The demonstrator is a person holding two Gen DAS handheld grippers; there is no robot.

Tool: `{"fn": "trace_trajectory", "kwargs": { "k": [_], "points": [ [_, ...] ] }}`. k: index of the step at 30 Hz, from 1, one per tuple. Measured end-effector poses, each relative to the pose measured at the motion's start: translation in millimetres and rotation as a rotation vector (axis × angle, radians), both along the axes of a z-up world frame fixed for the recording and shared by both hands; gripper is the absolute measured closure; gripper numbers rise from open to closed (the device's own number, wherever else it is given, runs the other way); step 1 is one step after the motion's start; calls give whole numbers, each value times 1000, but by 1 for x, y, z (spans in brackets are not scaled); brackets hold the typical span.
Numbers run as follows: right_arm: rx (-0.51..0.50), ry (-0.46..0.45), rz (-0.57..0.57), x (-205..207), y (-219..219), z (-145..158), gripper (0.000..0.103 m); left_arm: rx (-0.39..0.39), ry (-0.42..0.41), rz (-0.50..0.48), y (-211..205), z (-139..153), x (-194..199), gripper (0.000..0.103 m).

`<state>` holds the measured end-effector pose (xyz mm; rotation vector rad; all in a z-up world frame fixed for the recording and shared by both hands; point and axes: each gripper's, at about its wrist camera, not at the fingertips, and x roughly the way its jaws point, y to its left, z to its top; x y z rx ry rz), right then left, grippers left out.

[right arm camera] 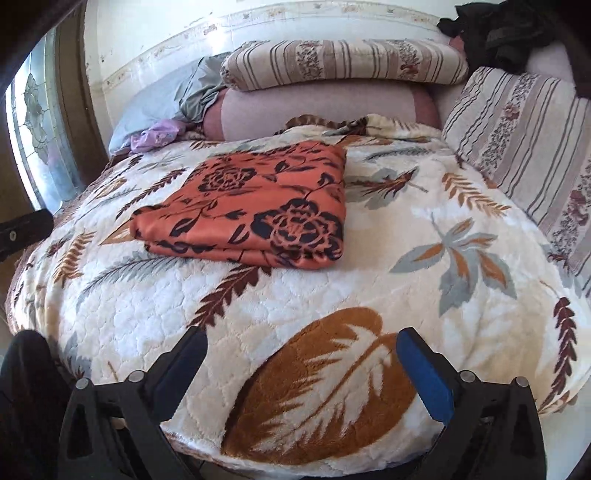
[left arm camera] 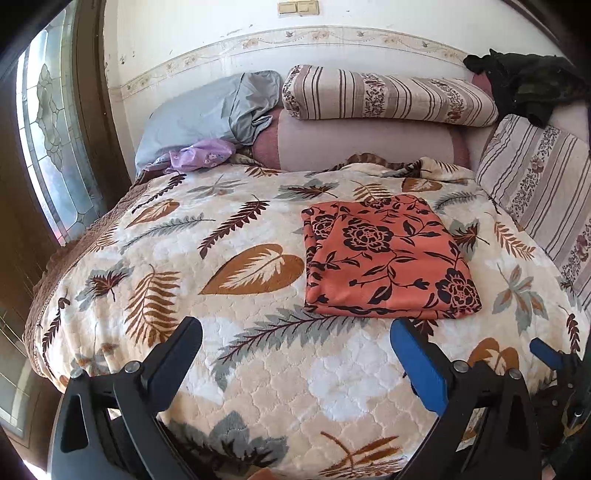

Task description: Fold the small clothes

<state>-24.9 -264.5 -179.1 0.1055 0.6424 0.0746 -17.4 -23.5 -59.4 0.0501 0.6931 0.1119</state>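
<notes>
1. Garment (left arm camera: pixel 388 258): orange floral, folded in a neat rectangle, mid-bed toward the headboard pillows (left arm camera: pixel 384 92).
2. Left gripper (left arm camera: pixel 295 332): jaws wide, empty, near the foot edge.
3. Right gripper (right arm camera: pixel 301 341): jaws wide, empty.
4. Advice: leave the fold undisturbed; approach low if squaring edges.

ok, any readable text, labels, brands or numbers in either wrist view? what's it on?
None readable in either view.
Orange floral garment: printed flowers only, no lettering.
Leaf-print blanket: pattern only.
Striped pillows: pattern only.
Wall switch plate: no visible marking.
</notes>
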Motion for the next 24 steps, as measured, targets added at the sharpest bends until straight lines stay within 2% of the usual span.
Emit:
{"fn": "trace_trajectory", "kwargs": {
  "k": [2, 4, 8, 12, 18, 24],
  "points": [
    [11, -50, -36, -5, -5, 10, 0, -5, -7, 20, 2, -4, 3, 2],
    [4, -64, -56, -6, -7, 15, 0, 0, 13, 18, 2, -12, 7, 2],
    [34, 22, -36, 7, -11, 14, 0, 29, 27, 16, -1, -21, 14, 2],
    [26, 65, -12, 16, -5, 24, 0, 21, 29, 3, -2, -19, 24, 2],
    [-53, 31, 1, 27, 4, 56, 0, -17, 31, -23, -3, -10, 37, 2],
    [-82, 36, 8, 39, 8, 66, 0, -28, 41, -40, -3, -10, 46, 2]
  ]
}}
